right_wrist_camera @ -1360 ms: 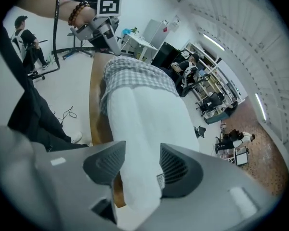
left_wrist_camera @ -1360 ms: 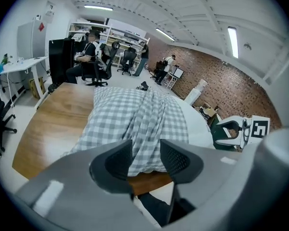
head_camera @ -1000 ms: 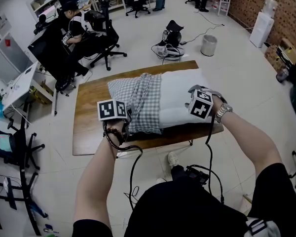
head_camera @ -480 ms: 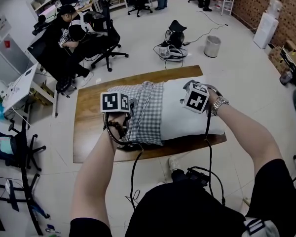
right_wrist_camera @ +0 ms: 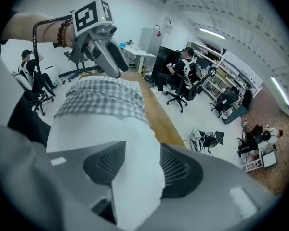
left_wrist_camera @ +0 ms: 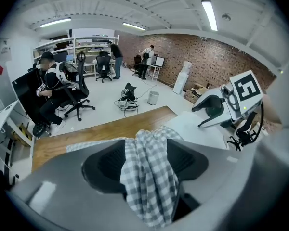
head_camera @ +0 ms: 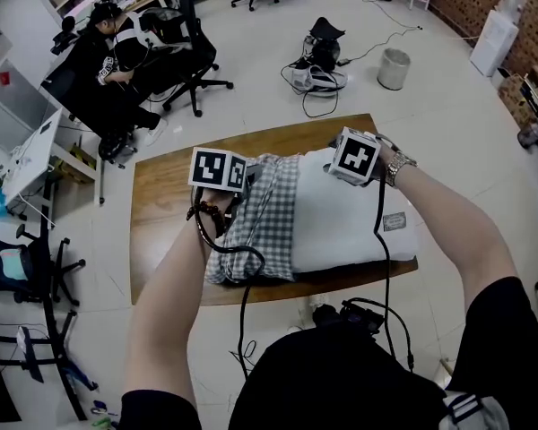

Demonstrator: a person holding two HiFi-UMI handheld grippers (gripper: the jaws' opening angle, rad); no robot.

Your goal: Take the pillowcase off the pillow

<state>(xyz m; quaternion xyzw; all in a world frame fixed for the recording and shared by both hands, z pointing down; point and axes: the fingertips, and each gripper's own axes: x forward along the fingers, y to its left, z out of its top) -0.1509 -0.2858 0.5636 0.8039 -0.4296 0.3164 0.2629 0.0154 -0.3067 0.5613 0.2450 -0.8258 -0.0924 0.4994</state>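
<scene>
The checked pillowcase [head_camera: 264, 213] is bunched up over the left end of the pillow [head_camera: 341, 213], so only that end is tucked inside it. The rest of the pillow is bared, plain white, and a small label [head_camera: 394, 222] can be seen near its right front corner. The pillow is laid across the wooden tabletop [head_camera: 161, 231].

At the pillow's far left, a gathered fold of pillowcase is caught in the left gripper [left_wrist_camera: 145, 153]. The cloth is touched by both fingers [left_wrist_camera: 106, 162], though they've just been opening. The right gripper [right_wrist_camera: 137, 165] is clamped on the pillow's far edge, with white fabric squeezed between its fingers [right_wrist_camera: 180, 170].

In the way: a black cable [head_camera: 242, 258] is looped over the pillowcase at the pillow's near left. Another cable [head_camera: 377, 231] is run across the bare white part, towards the pillow's right.

Beyond the pillow, a round bin [head_camera: 394, 68] is parked on the floor, and what's in it can't be made out. A heap of dark gear with cords [head_camera: 318, 61] is dumped beside it. Further off to the pillow's left, a person [head_camera: 108, 47] is seated by an office chair [head_camera: 193, 56].
</scene>
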